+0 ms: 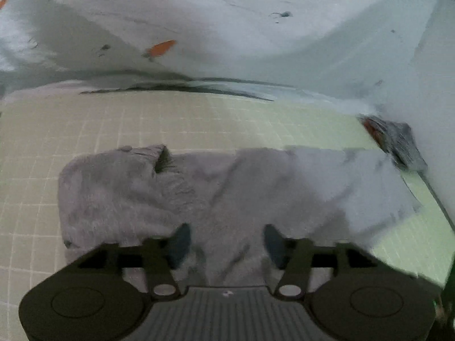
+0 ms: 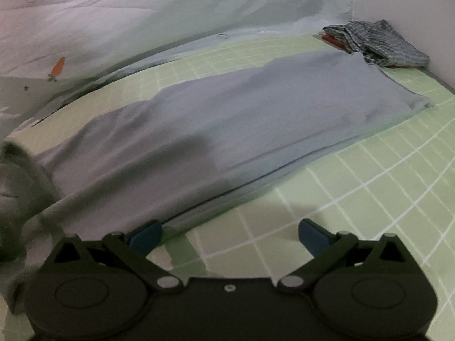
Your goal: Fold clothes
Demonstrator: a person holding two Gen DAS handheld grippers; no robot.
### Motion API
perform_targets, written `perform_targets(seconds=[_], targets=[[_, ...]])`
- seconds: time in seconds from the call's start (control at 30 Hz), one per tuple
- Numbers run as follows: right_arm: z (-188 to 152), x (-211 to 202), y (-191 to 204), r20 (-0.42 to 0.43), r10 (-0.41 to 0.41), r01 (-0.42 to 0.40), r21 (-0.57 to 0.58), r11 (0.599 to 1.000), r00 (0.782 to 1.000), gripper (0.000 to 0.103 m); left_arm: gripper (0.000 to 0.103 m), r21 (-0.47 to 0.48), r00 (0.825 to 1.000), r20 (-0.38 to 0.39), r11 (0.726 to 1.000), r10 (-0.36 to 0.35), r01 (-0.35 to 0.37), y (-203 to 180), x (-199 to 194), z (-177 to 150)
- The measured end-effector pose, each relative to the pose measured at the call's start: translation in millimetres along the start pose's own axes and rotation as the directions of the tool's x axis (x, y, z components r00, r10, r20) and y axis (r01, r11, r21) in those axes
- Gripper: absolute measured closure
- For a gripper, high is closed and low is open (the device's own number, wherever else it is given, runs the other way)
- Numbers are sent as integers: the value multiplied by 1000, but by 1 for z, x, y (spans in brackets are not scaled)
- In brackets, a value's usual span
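I see a grey garment (image 2: 227,125) lying stretched out flat across a green sheet (image 2: 369,199) with a white grid pattern. My left gripper (image 1: 226,244) hovers directly above one end of the garment, its 2 blue-padded fingers (image 1: 179,244) spread apart with fabric showing between them, though I cannot tell whether they touch it. My right gripper (image 2: 229,236) sits at the garment's near long edge, jaws wide apart and holding nothing; its left pad is just beside the hem. A white quilt printed with orange carrots (image 2: 58,68) is bunched behind the garment. A folded checked cloth (image 2: 381,42) rests near the garment's far end.
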State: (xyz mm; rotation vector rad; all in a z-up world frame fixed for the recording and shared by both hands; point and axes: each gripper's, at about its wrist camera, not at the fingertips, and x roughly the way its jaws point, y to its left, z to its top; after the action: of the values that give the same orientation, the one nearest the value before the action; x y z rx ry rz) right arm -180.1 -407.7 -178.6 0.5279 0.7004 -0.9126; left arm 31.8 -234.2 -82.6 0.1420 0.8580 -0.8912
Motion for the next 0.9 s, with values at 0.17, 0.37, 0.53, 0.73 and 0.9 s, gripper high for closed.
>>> perform_targets(seconds=[0.17,0.37,0.53,0.73,0.9], targets=[[10,-12,13,51,-28,28,-5,1000,998,0,21,-73,994,25,991,111,-109,35,-25,-6],[33,-25,78,121,134,-114,-156,981,984,0,21,-152,942,-103,931,318,-331,95,-13,-15],[38,-4,146,-8,360,-350,-250,903,933,0,20,-153,922,-199,918,333,-365,118,0,-30],[35,35,209,-167,414,-446,-360,819,895,11,17,-162,918,-234,919,319,-360,126,6,-40],[30,42,219,-212,423,-474,-377,796,881,18,11,-190,920,-234,913,316,-362,131,5,-46]])
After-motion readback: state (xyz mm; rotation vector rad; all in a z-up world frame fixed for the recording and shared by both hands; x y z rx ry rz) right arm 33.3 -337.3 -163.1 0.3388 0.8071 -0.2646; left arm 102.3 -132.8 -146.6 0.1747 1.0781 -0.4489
